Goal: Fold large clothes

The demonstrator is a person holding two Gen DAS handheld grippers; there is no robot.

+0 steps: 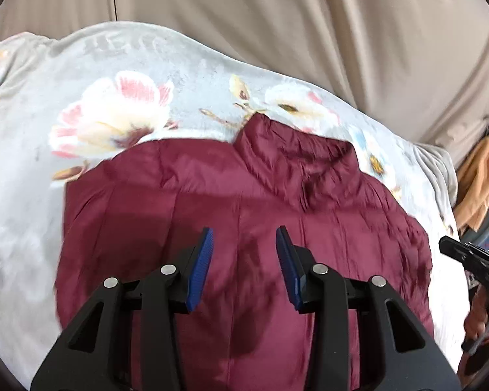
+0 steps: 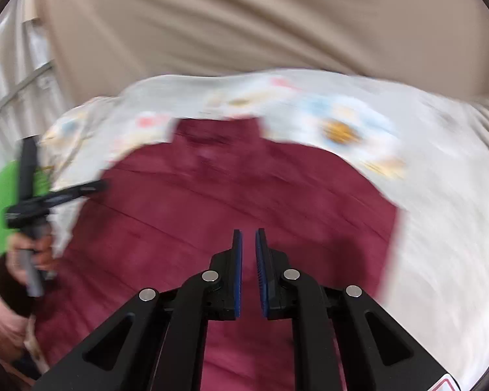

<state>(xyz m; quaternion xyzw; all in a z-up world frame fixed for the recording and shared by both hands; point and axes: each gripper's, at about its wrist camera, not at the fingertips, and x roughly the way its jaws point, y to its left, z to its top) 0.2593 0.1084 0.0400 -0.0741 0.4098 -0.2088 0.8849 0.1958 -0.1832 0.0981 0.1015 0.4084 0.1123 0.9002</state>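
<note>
Beneath the empty, parted left gripper and the narrowly parted, empty right gripper, a maroon quilted puffer jacket lies flat, collar farthest away.

The maroon jacket is made of thin, faintly glossy quilted cloth. It is laid on a soft matt floral blanket. Matt black plastic with bright metal pins forms the left gripper, with ribbed blue pads.
</note>
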